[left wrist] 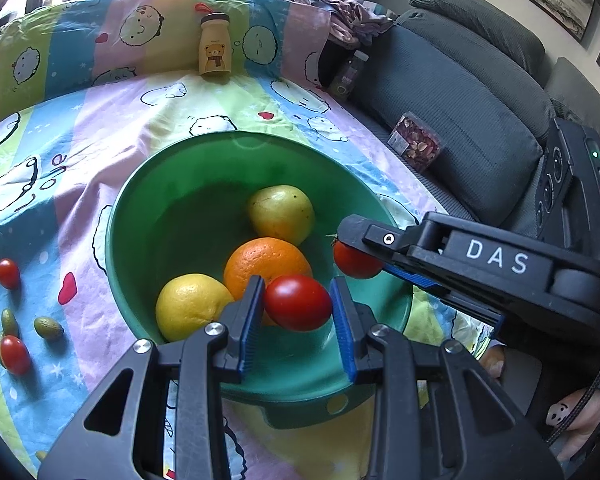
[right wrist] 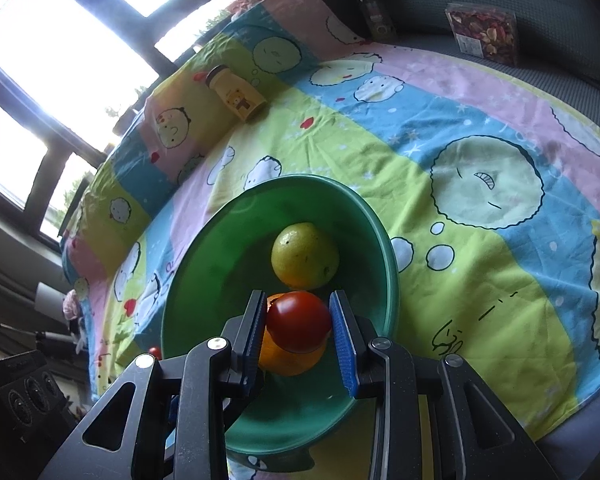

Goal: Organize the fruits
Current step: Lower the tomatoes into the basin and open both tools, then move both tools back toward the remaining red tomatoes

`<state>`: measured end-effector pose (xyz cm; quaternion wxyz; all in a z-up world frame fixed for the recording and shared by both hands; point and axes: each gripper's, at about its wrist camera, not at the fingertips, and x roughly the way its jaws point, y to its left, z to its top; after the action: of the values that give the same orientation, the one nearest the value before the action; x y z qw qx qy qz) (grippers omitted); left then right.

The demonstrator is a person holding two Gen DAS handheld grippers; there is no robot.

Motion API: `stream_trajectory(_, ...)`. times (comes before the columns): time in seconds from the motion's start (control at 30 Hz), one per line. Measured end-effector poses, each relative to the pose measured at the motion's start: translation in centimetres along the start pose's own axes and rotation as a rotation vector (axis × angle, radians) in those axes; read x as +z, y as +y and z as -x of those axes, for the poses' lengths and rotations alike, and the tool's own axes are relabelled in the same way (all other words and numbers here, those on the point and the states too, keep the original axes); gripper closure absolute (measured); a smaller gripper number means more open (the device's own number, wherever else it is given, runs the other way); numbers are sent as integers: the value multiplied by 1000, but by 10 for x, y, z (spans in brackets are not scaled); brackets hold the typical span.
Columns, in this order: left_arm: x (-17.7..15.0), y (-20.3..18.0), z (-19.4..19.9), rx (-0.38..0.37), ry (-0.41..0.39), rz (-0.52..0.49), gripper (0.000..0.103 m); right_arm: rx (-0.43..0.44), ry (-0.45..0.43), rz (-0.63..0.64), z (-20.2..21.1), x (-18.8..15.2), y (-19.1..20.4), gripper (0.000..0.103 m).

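I am gripping a cherry tomato [left wrist: 298,303] in the left claw [left wrist: 298,308] and another tomato [right wrist: 299,322] in the right claw [right wrist: 299,326], both above the green bowl [left wrist: 148,200]. Released carelessly at lower centre, they are risking a bounce off the orange [left wrist: 260,260] and out onto the bedsheet [left wrist: 100,128].

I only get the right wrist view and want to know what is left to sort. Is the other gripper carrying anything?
Observer: Yes, the left gripper is shut on a red tomato over the green bowl.
Operator: What in the bowl is hidden from me?
Observer: A yellow lemon, beside the orange.
Operator: Any fruit lying outside?
Observer: Two loose tomatoes and a few small green fruits lie on the cloth, left of the bowl.
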<state>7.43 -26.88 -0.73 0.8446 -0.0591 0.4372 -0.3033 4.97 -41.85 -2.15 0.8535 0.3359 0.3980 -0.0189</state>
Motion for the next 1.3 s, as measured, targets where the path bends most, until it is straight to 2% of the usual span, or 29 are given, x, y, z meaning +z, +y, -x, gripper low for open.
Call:
stream_trajectory(0.13,0,2,3,1,-7,3,68,2,-2,-3,0,0,0,68)
stream_trajectory(0.2,0,4,6,0,-17,12,57,7,-1,-7,0,0,0,68)
stream_trajectory(0.33,1,10,19,8,-35,28,50,24,-5,2,3,-1,4,68)
stream_trajectory(0.4,0,15,29,27,-53,39,41,27,-9,12,4,-2,8,63)
stream_trajectory(0.5,-1,25,48,60,-76,57,33,33,-19,34,7,-4,16,54)
stream_trajectory(0.67,-5,50,86,154,-107,84,27,69,-29,81,11,-9,34,46)
stream_trajectory(0.8,-16,73,117,227,-129,87,22,95,-28,136,12,-16,53,45)
stream_trajectory(0.9,-26,93,135,276,-140,114,20,122,-14,181,10,-23,70,45)
stream_trajectory(1.0,-38,116,143,283,-140,164,20,165,5,238,6,-31,89,41)
stream_trajectory(1.07,-46,131,141,281,-136,206,20,184,17,281,2,-38,104,38)
stream_trajectory(1.3,-58,163,114,316,-98,280,27,237,134,420,-34,-63,158,37)
